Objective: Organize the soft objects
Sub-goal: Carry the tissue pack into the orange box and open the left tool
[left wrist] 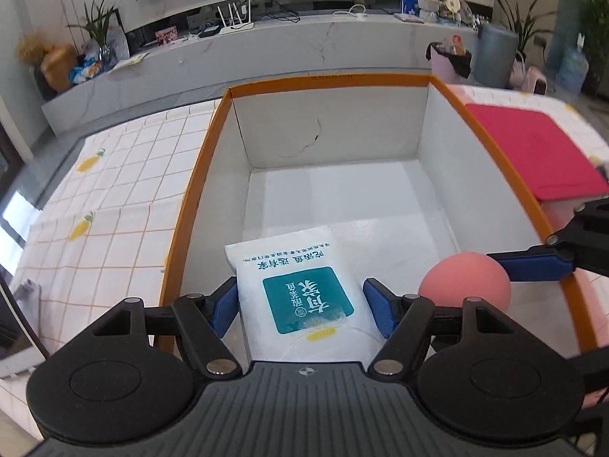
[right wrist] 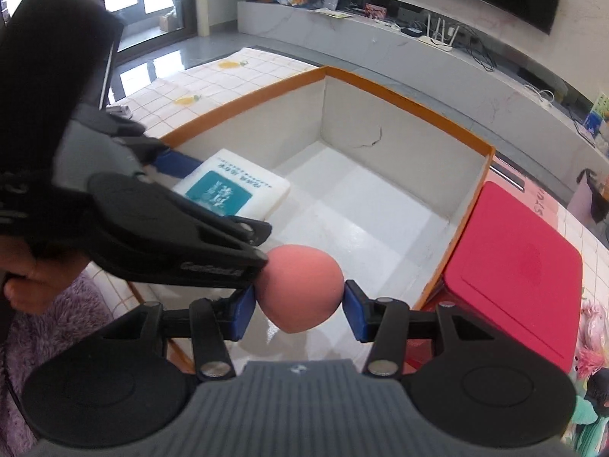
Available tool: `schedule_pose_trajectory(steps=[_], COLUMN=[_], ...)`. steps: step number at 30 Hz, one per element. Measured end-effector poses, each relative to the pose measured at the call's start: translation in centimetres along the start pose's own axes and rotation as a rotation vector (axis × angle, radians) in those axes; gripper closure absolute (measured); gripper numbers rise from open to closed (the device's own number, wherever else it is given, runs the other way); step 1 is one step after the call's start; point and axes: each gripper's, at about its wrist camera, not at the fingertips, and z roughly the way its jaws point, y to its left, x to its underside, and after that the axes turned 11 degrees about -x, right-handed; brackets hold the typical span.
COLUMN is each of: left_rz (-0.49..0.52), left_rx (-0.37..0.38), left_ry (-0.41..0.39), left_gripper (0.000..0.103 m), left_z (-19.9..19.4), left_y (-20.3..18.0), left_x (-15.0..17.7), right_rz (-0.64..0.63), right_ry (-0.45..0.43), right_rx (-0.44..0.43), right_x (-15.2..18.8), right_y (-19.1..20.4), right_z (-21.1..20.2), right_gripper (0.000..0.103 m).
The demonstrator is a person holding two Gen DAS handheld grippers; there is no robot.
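Note:
My left gripper (left wrist: 302,308) is shut on a white tissue pack (left wrist: 300,289) with a teal label, blue pads against its two long sides. The pack sits low inside the near left part of a white box with an orange rim (left wrist: 198,175). My right gripper (right wrist: 298,314) is shut on a pink egg-shaped foam ball (right wrist: 300,289), held over the box's near edge. In the left wrist view the ball (left wrist: 464,282) is just right of the pack, with one blue finger (left wrist: 533,266) on it. From the right wrist, the pack (right wrist: 232,190) lies beyond the left gripper's finger (right wrist: 179,162).
The box (right wrist: 472,190) stands on a checked tablecloth (left wrist: 114,198) printed with yellow fruit. A red flat case (right wrist: 510,266) lies against its right side. A purple fluffy item (right wrist: 57,327) is at the near left, pink soft items (right wrist: 593,327) at far right. A hand (right wrist: 34,278) grips the left tool.

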Motion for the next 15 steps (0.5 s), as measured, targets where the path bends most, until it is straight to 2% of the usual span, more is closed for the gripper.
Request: schedule_pose_trajectory(steps=[3,5,7,15], left_rz=[0.034,0.052,0.046,0.026], left_rx=[-0.030,-0.043,-0.046,-0.092], left_ry=[-0.002,0.002,0.005,-0.023], left_gripper=[0.021,0.017,0.012,0.009], left_z=[0.2,0.2,0.2,-0.5], left_y=[-0.6,-0.9,-0.6,0.1], left_x=[0.2,0.4,0.5,0.9], right_rz=[-0.012,-0.015,-0.020,-0.005], right_ry=[0.003,-0.003,-0.005,-0.008], right_rx=[0.003,0.005,0.010,-0.004], right_x=[0.2,0.4,0.5,0.6], right_y=[0.4,0.4,0.5,0.0], right_z=[-0.1,-0.4,-0.7,-1.0], right_gripper=[0.053,0.053,0.053,0.053])
